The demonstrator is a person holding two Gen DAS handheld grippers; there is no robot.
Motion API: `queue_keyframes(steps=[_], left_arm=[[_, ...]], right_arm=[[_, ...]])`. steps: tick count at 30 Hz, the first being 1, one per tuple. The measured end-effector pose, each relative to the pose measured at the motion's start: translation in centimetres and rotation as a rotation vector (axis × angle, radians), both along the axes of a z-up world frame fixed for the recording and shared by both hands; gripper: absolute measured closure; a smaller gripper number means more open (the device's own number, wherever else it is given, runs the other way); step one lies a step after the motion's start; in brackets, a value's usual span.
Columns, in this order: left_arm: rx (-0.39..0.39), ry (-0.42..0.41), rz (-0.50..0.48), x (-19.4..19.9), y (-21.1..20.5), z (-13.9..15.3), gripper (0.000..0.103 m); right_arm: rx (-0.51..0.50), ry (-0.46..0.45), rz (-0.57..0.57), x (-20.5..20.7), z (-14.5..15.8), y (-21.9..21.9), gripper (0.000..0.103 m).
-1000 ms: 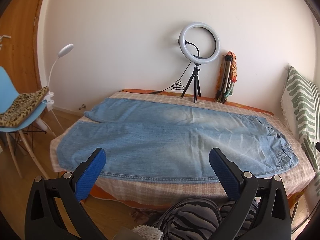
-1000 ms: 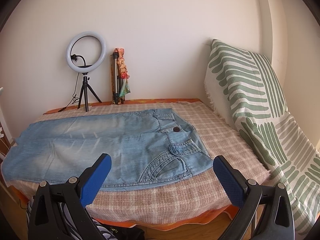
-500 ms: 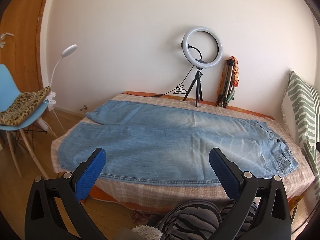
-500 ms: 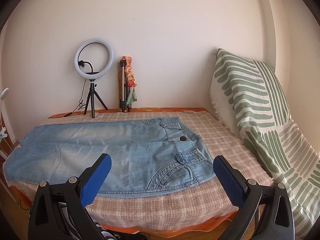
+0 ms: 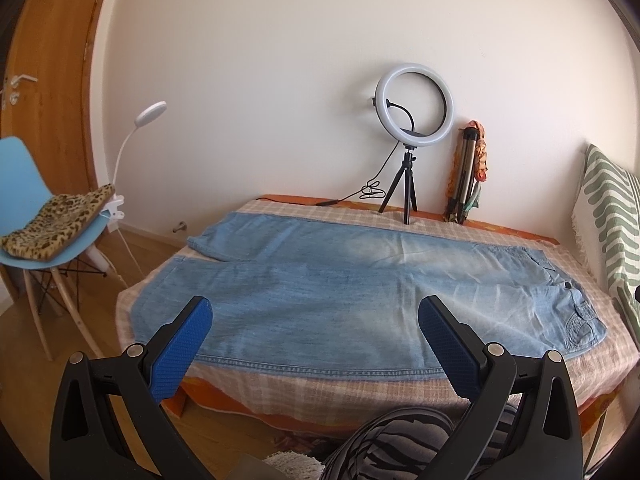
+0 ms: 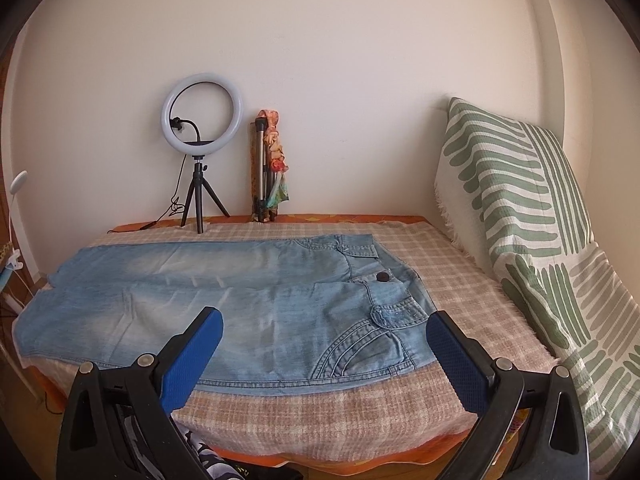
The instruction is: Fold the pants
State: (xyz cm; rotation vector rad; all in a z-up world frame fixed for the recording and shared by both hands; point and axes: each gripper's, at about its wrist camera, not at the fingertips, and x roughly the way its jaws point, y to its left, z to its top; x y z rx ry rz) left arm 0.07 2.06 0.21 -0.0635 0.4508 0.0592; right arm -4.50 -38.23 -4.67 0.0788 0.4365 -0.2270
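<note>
Denim pants point(image 5: 360, 288) lie flat; left tool point(image 5: 314, 314) and right tool point(image 6: 324, 326) gape wide, empty.

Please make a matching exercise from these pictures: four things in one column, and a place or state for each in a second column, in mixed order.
Things:
1. light blue denim pants
2. white ring light on a black tripod
3. leopard-print cushion
4. left hand-held gripper

Places or states:
A. on the blue plastic chair
B. open, holding nothing
C. spread flat on the checked bedcover
D. standing by the wall

Pairs: 1-C, 2-D, 3-A, 4-B
</note>
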Motion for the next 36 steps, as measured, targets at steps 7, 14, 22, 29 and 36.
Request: queue_keyframes(steps=[7,14,22,29,36], left_arm=[[0.008,0.017,0.005,0.4,0.3,-0.6,0.000],[0.034,0.027,0.015,0.8,0.4,-0.7,0.000],[0.040,0.102,-0.006,2.4,2.2,-2.7,0.001],[-0.031,0.201,0.061,4.0,6.9,-5.8,0.011],[-0.089,0.295,0.106,5.6,11.4,-8.8,0.025]], right_arm=[[-0.014,0.016,0.008,0.6,-0.6,-0.2,0.000],[-0.062,0.010,0.034,1.6,-1.2,-0.1,0.000],[-0.108,0.005,0.141,3.3,-2.4,-0.2,0.000],[-0.165,0.146,0.377,6.8,-5.5,1.9,0.012],[-0.252,0.303,0.590,9.6,-9.2,5.2,0.034]])
